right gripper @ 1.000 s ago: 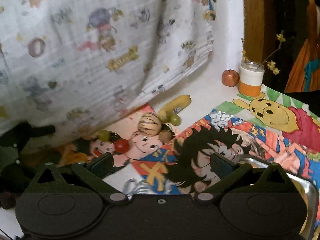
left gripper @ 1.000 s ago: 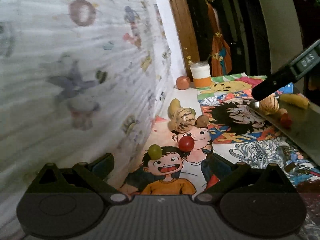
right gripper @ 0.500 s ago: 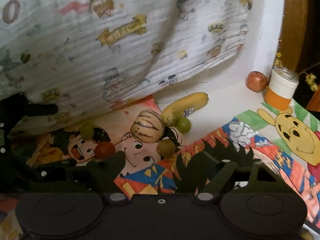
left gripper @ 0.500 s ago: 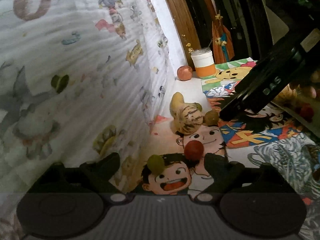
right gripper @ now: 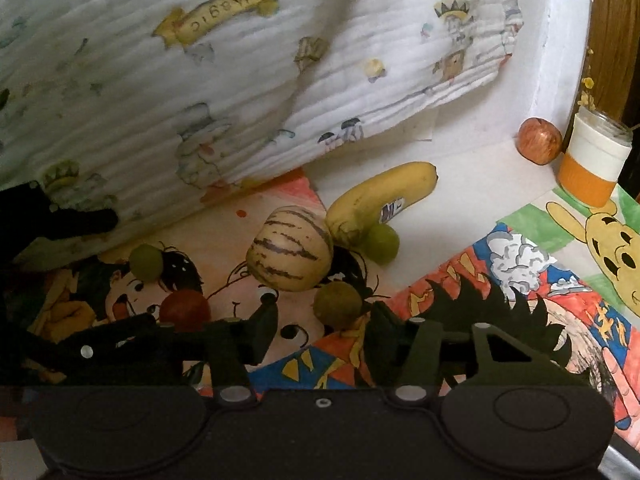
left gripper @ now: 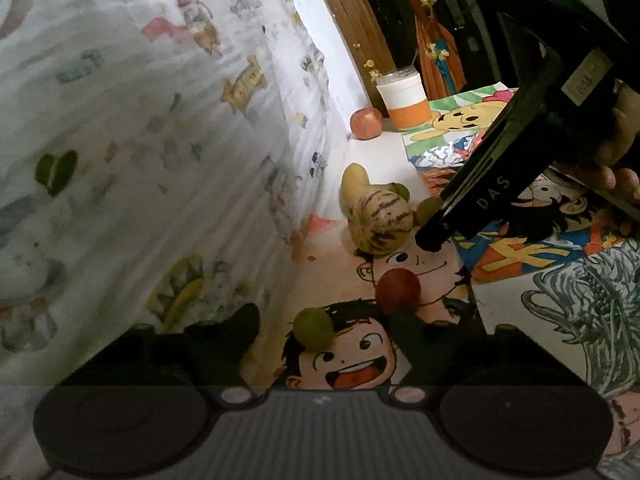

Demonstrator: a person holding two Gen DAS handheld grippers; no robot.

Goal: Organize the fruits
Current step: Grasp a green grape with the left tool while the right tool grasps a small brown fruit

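Fruits lie on cartoon drawings. In the left wrist view my left gripper (left gripper: 324, 328) is open, with a green grape (left gripper: 313, 328) between its fingers and a red cherry tomato (left gripper: 399, 287) by the right finger. Beyond lie a striped melon (left gripper: 380, 225) and a banana (left gripper: 354, 184). In the right wrist view my right gripper (right gripper: 326, 320) is open around a brownish-green round fruit (right gripper: 338, 305). The striped melon (right gripper: 290, 254), banana (right gripper: 380, 200), a green grape (right gripper: 383, 243), the red tomato (right gripper: 185, 307) and another grape (right gripper: 147, 262) are near. The right gripper's finger (left gripper: 472, 204) shows beside the melon.
A patterned white cloth (left gripper: 140, 140) hangs along the left. An apple (right gripper: 540, 141) and an orange-and-white jar (right gripper: 592, 160) stand at the back by the wall. The left gripper's black body (right gripper: 60, 220) shows at the left of the right wrist view.
Both grippers moved forward and down to the fruit. The right gripper now straddles the brownish-green fruit. The left gripper now has the green grape between its fingers.
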